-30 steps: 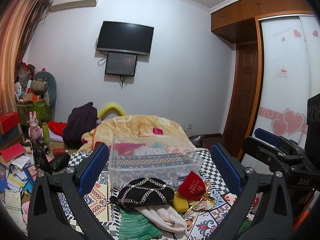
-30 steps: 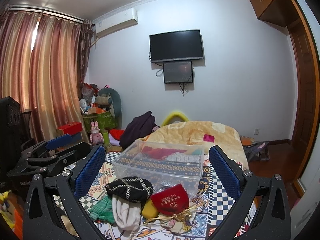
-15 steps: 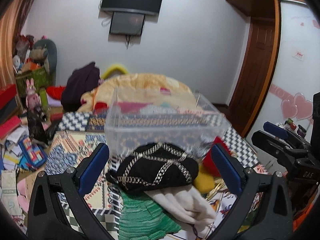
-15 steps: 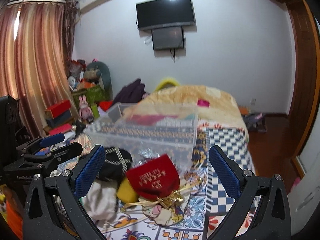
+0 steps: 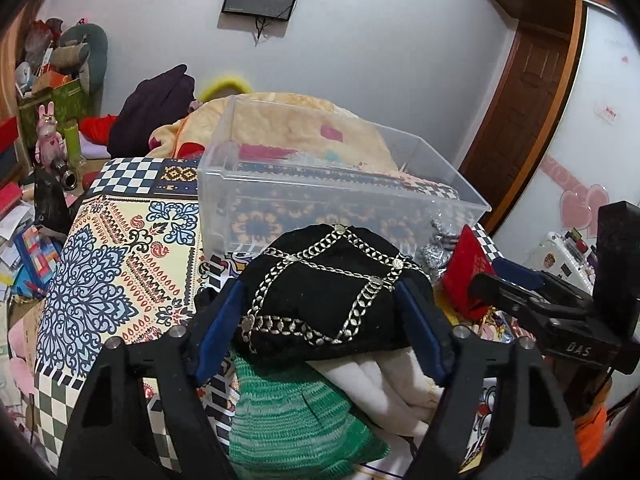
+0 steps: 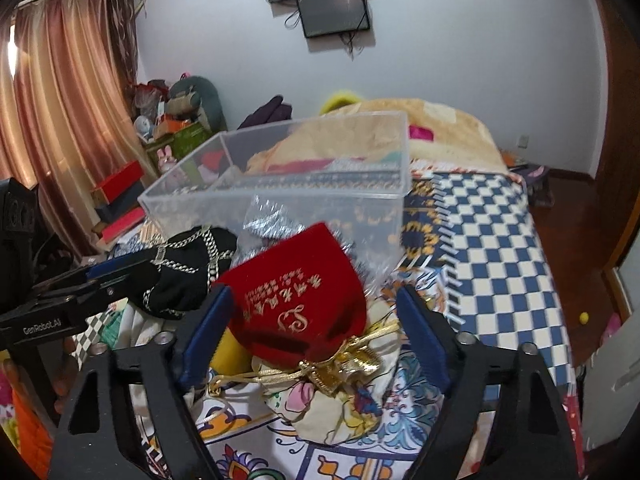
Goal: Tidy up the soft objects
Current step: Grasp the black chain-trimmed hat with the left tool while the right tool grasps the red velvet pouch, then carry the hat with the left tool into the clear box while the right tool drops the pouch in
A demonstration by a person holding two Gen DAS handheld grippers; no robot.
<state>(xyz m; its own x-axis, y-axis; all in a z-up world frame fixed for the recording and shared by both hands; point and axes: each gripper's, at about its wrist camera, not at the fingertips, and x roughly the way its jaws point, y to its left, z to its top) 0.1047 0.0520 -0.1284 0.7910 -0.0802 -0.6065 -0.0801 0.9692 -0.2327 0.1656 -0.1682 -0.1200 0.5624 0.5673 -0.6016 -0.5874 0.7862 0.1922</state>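
Note:
A black hat with silver chain trim (image 5: pixel 328 292) lies on top of a pile of soft things: a green knit piece (image 5: pixel 288 416) and white cloth (image 5: pixel 384 388). My left gripper (image 5: pixel 320 328) is open, its blue pads on either side of the hat. A red velvet pouch with gold lettering (image 6: pixel 296 300) lies on a gold-tied floral pouch (image 6: pixel 332 408). My right gripper (image 6: pixel 312 332) is open, its pads astride the red pouch. A clear plastic bin (image 5: pixel 320 192) stands just behind the pile and also shows in the right wrist view (image 6: pixel 280 192).
The pile rests on a patterned cloth (image 5: pixel 120 264) with a blue checked part (image 6: pixel 492 240). A silver foil bag (image 6: pixel 264 220) leans against the bin. A yellow-orange blanket (image 6: pixel 436 132) lies behind. Clutter and boxes (image 5: pixel 40 92) stand at the left.
Both grippers have moved forward and down onto the pile. The left now brackets the black hat, the right brackets the red pouch. Both jaws have narrowed but remain open.

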